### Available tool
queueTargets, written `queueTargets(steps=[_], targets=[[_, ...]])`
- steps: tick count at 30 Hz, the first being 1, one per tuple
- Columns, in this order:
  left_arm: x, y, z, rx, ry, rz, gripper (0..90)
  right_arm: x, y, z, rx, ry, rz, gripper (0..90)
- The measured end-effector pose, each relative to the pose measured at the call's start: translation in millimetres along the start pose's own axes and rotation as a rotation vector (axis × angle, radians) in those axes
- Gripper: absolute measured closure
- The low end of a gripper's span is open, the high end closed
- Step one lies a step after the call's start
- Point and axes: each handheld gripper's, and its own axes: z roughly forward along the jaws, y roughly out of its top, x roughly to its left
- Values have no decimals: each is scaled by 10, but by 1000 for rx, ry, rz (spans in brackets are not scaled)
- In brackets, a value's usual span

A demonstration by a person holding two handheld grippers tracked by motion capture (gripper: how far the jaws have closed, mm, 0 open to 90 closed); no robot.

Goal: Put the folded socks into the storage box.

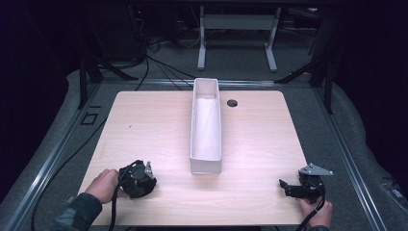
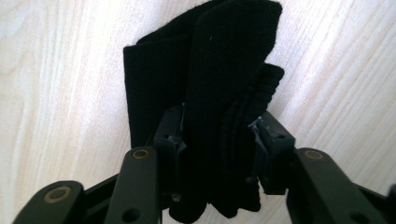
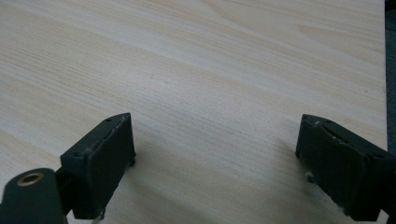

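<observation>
A folded black cloth [image 2: 210, 70], perhaps a sock, lies on the pale wooden table [image 2: 56, 70]. My left gripper [image 2: 217, 135] points down at it and is shut on it, with both pads pressed into the fabric. In the high view this gripper [image 1: 137, 179] sits at the table's near left, held by a hand, and it covers the cloth. My right gripper [image 1: 293, 187] rests low at the near right corner. Its jaws [image 3: 215, 158] stand wide open over bare wood with nothing between them.
A long white open box [image 1: 206, 120] stands lengthwise in the middle of the table [image 1: 144, 125], running from the far edge toward the front. A small round hole [image 1: 232, 103] lies just right of its far end. Cables and desk legs fill the dark floor behind.
</observation>
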Motion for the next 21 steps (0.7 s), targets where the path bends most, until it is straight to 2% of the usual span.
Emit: queueTargets(steps=[2, 5, 10, 21], targets=[[10, -6, -1, -3, -9, -9, 627, 0, 0, 1, 0, -2, 0, 109], [2, 18, -5, 14, 2, -2, 633, -1, 2, 1, 1, -2, 1, 109], [24, -1, -12, -3, -8, -4, 641, -1, 2, 1, 2, -2, 1, 109], [3, 22, -60, 17, 21, 39, 644, -3, 3, 2, 3, 5, -6, 102]])
